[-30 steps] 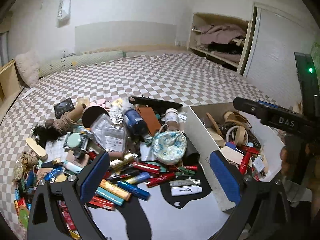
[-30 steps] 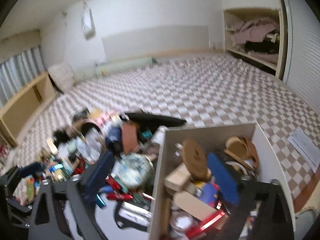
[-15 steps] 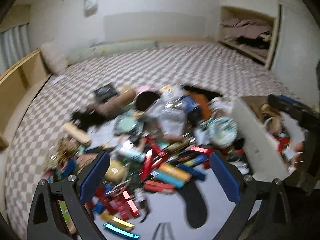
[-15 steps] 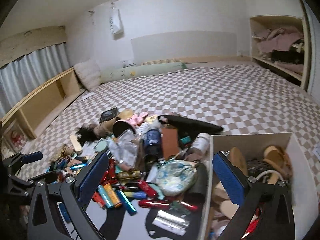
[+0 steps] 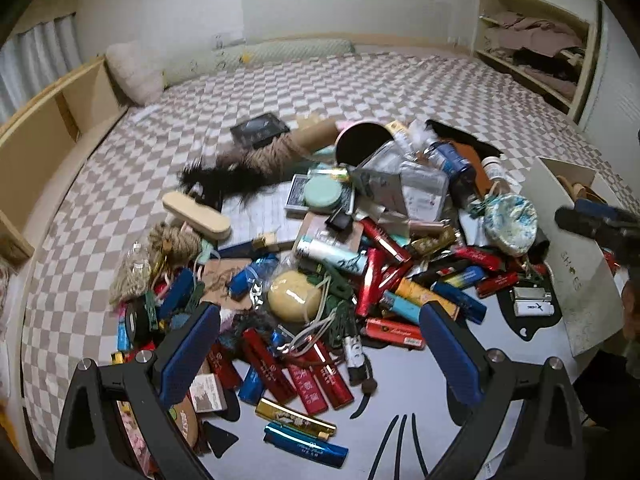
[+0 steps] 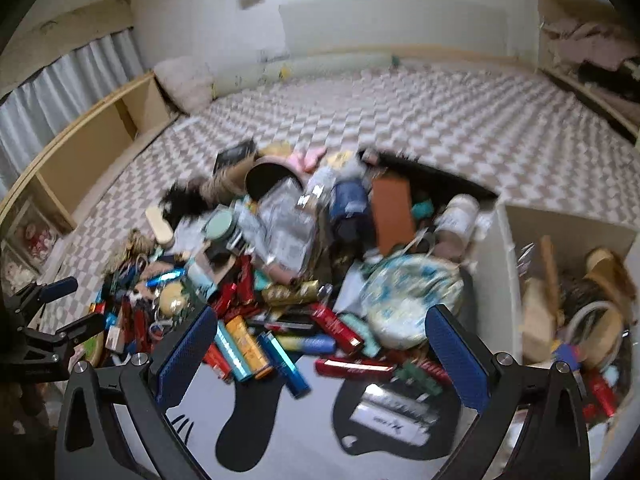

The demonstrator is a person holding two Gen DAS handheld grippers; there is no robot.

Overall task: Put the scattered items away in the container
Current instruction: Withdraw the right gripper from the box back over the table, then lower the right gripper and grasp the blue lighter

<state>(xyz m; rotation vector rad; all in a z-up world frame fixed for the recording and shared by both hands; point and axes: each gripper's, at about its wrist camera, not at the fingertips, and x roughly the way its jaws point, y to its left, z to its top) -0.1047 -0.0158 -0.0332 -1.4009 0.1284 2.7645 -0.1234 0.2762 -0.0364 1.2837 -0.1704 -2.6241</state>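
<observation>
Both grippers, left gripper [image 5: 320, 344] and right gripper [image 6: 322, 350], hover with fingers spread and empty above the scattered pile [image 5: 340, 248], which lies just left of the white box [image 6: 504, 264].

Glossy foil-wrapped red packs [image 5: 308, 380] and shiny plastic lighters [image 5: 458, 300] gleam around a matt, porous yellow sponge [image 5: 294, 296], beside it a coil of rough hemp rope [image 5: 174, 240] and a smooth pale wooden block [image 5: 196, 212], right of it a matt white cardboard box [image 6: 500, 264].

Both views above clutter pile [image 5: 340, 248], seemingly close
</observation>
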